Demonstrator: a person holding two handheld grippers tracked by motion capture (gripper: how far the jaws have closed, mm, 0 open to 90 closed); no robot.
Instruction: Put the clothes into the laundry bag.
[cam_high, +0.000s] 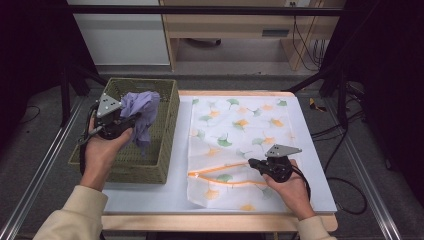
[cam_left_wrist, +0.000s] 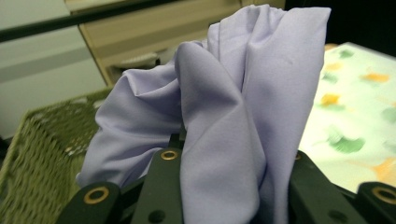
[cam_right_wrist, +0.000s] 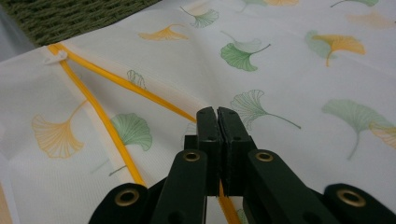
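A: Start with the edges. Where do you have room?

B: Your woven basket (cam_high: 165, 131) sits at nine o'clock on the table (cam_high: 320, 165), its left side hanging past the white top. The printed mesh bag (cam_high: 235, 125) covers the middle, running from twelve down to six, nearly to the near edge. A bare white strip lies between basket and bag, and another along three o'clock.

A: And the surroundings?

B: The top is white with a wooden rim. A dark frame bar crosses at twelve, pale cabinets stand behind it, and cables trail on the floor at three.

A: Where is the cloth against your jaws?

B: Your left gripper (cam_high: 131, 120) has the lilac cloth (cam_high: 141, 107) clenched between its jaws, above the basket's far half. In the left gripper view the cloth (cam_left_wrist: 243, 107) bulges up out of the jaws and drapes over both, with the basket wall (cam_left_wrist: 42, 154) at eight o'clock and the bag's print (cam_left_wrist: 345, 112) at three.

A: The other one?

B: Your right gripper (cam_high: 251, 162) is at five o'clock on the bag, pinched tight on the fabric beside the orange zip (cam_high: 220, 169). In the right gripper view the jaws meet with no gap, and the zip (cam_right_wrist: 100, 116) forks away toward ten o'clock.
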